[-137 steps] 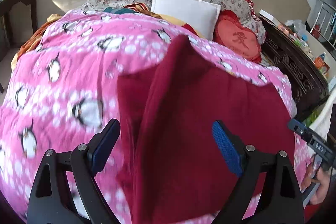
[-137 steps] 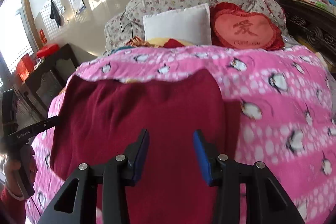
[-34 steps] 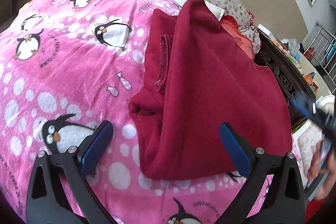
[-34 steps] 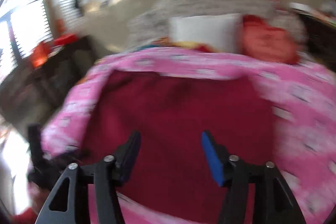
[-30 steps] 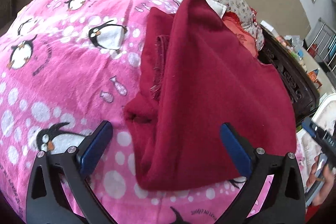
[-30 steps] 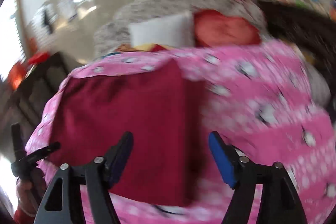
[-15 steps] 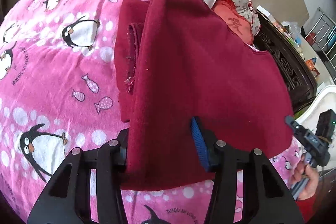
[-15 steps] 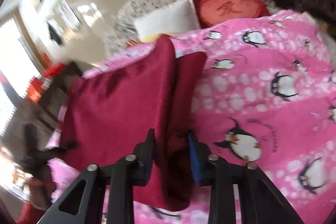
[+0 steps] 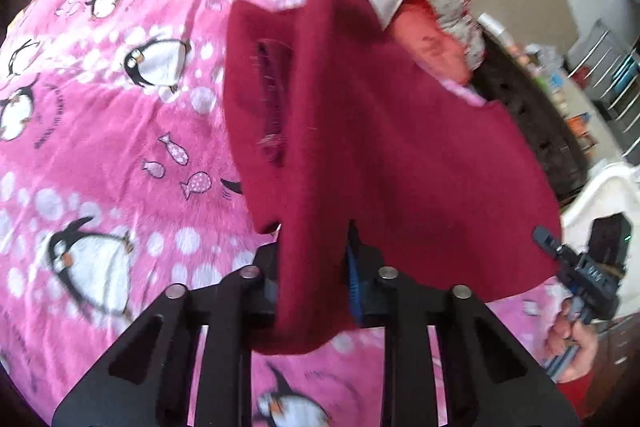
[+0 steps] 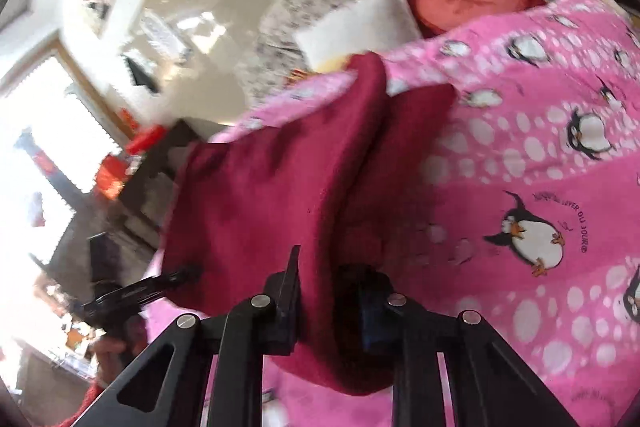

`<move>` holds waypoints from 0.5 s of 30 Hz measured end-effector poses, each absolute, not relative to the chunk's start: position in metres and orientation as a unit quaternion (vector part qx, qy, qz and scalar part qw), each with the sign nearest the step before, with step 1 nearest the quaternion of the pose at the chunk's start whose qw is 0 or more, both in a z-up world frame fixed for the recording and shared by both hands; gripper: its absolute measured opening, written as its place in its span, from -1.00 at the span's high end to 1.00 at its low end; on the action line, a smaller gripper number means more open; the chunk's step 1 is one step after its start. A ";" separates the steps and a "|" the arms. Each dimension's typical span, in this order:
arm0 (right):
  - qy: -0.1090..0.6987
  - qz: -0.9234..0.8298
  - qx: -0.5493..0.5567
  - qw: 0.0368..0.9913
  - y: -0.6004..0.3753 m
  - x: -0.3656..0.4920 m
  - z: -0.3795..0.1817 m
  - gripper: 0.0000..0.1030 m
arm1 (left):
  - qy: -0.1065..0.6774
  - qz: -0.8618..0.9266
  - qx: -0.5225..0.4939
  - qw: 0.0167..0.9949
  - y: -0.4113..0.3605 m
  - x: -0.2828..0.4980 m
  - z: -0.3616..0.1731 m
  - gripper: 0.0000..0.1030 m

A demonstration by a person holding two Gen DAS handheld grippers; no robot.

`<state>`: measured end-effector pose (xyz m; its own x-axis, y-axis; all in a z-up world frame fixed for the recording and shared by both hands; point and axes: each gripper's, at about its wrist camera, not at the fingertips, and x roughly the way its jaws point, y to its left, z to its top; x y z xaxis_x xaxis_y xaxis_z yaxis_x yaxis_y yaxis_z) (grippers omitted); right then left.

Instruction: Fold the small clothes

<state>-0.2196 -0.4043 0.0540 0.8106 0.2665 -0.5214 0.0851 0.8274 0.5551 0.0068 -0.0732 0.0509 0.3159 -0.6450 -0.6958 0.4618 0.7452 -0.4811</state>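
Pink penguin blanket under one maroon garment; left gripper and right gripper, both angled down, just pinched shut on its near edge, lifting it

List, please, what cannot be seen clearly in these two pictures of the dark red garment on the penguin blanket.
- Left wrist view: the left claw pads are hidden by the dark red garment they pinch.
- Right wrist view: the right claw has cloth bunched between its fingers, hiding the garment's near corner.
- Both views: the garment's underside and the penguin blanket beneath it are covered.
- Right wrist view: motion blur makes the room's left side unreadable.
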 end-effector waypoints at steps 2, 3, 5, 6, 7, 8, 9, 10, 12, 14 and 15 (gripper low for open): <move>0.301 0.069 0.280 0.909 -0.388 -0.230 0.070 0.59 | 0.466 -0.357 -0.101 0.803 -0.060 -0.007 0.067 0.69; 0.302 0.076 0.277 0.909 -0.382 -0.239 0.076 0.59 | 0.465 -0.362 -0.095 0.802 -0.053 -0.017 0.075 0.69; 0.298 0.094 0.277 0.909 -0.372 -0.262 0.086 0.60 | 0.463 -0.375 -0.091 0.798 -0.038 -0.035 0.083 0.69; 0.300 0.098 0.277 0.908 -0.370 -0.274 0.087 0.60 | 0.462 -0.381 -0.086 0.796 -0.032 -0.046 0.084 0.69; 0.317 0.090 0.261 0.907 -0.365 -0.282 0.083 0.58 | 0.463 -0.383 -0.076 0.796 -0.029 -0.053 0.084 0.69; 0.333 0.072 0.238 0.909 -0.362 -0.287 0.078 0.55 | 0.462 -0.378 -0.061 0.800 -0.026 -0.062 0.081 0.69; 0.354 0.040 0.214 0.910 -0.361 -0.290 0.069 0.47 | 0.460 -0.368 -0.051 0.806 -0.022 -0.067 0.077 0.69; 0.383 -0.005 0.196 0.903 -0.366 -0.294 0.058 0.32 | 0.457 -0.354 -0.041 0.815 -0.020 -0.073 0.072 0.69; 0.422 -0.071 0.198 0.882 -0.381 -0.298 0.043 0.30 | 0.454 -0.341 -0.026 0.823 -0.014 -0.081 0.066 0.69; 0.386 -0.089 0.213 0.893 -0.395 -0.310 0.055 0.29 | 0.449 -0.335 -0.025 0.828 -0.005 -0.084 0.068 0.69; 0.364 -0.097 0.211 0.902 -0.398 -0.313 0.067 0.29 | 0.443 -0.336 -0.023 0.831 -0.007 -0.085 0.071 0.69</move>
